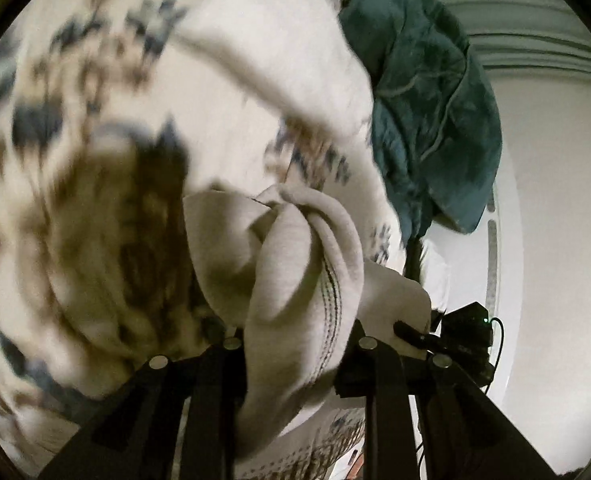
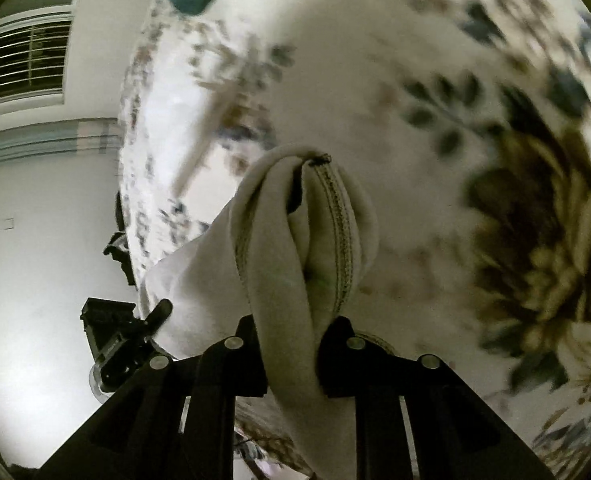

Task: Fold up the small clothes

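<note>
Holding a small beige garment [image 1: 295,248] up between both tools, the person seems to be lifting it clear of the floral bedspread [image 1: 75,160] so it can hang open before a fold. The left gripper [image 1: 295,344] has its fingers pinched on a bunched edge of the cloth, a stitched hem running down between them. The right gripper [image 2: 291,340] pinches another gathered edge of the same beige garment [image 2: 287,240], where a hem with dark stitching curls over the top of the bundle. Each tool shows up at the edge of the other's view, so the two grips sit near each other rather than stretched apart; my guess is the cloth has yet to be pulled taut. Both views are smeared with motion, and I cannot tell what kind of garment it is or which edges are held. A teal cloth [image 1: 427,100] lies farther off on the bedspread, perhaps waiting its turn. Spreading the grips apart looks like the next need, or the fabric will fold in a lump.
</note>
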